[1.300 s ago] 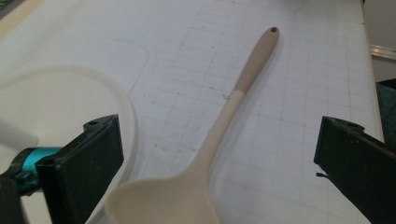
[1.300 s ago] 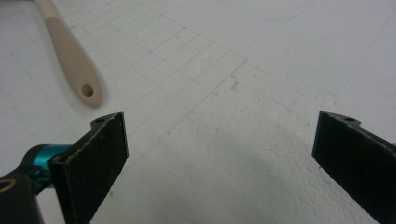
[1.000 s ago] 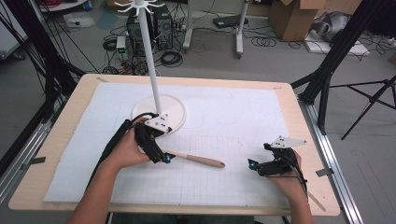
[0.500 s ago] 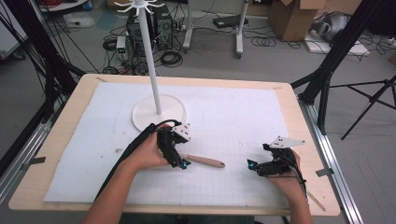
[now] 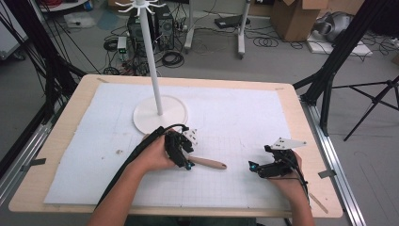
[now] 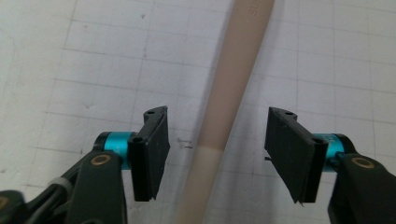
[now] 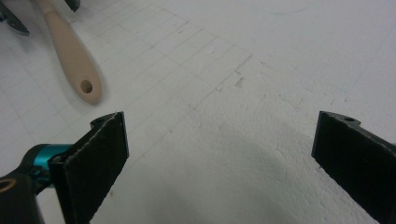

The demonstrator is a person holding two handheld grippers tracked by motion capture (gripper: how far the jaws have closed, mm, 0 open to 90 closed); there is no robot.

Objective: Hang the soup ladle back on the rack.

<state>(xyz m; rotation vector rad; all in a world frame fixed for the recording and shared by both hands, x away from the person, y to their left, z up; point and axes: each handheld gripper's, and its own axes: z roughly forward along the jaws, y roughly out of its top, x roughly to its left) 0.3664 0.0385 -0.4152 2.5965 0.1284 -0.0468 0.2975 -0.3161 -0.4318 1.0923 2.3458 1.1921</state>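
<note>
A pale wooden handle with a hole at its end lies on the white gridded mat. My left gripper is down over its left part. In the left gripper view the handle runs between the two jaws of the left gripper. The jaws have just been closing, with a gap still showing on each side, so the pads do not press it. My right gripper rests low on the mat to the right and stands wide open with nothing between its fingers. The handle's holed end lies ahead of it.
A white stand with a round base, a tall pole and hooks on top rises just behind the left hand. The mat covers most of the wooden table. Cables, boxes and tripod legs crowd the floor beyond.
The left hand moved right and down from beside the stand's base onto the wooden handle. Its jaws narrowed around the handle. The right hand stayed put.
</note>
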